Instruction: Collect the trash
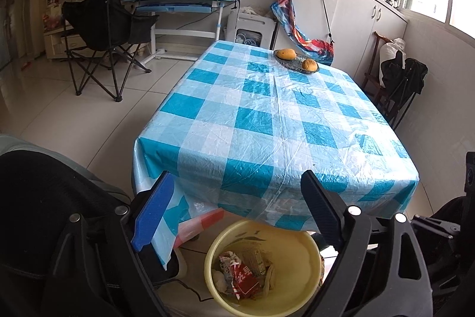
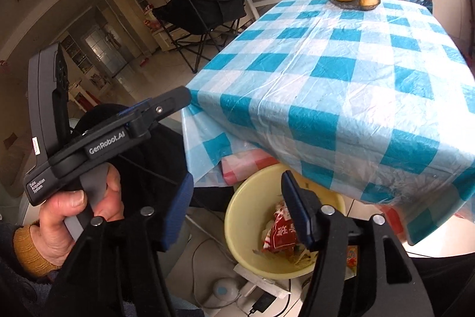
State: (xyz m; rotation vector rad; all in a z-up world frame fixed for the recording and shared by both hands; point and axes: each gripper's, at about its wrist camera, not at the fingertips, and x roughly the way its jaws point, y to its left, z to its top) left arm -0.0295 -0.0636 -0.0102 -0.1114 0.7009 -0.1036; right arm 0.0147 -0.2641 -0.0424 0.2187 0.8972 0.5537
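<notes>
Both grippers hover over the yellow bin [image 1: 262,266], which stands on the floor tucked under the near edge of the table [image 1: 267,115], an easy drop from the tabletop. The left gripper [image 1: 237,216] has its jaws spread wide with nothing between them; the bin sits just below and ahead of its fingertips. The right gripper [image 2: 237,213] is also parted and empty, pointing down so that the bin's mouth lies directly beneath its fingers. The trash [image 2: 280,230], red wrappers and crumpled paper, lies inside the bin, below both grippers. Judging by this, the drop is done. Far ahead of the grippers, a fruit dish [image 1: 297,61] is all that shows on the tabletop.
</notes>
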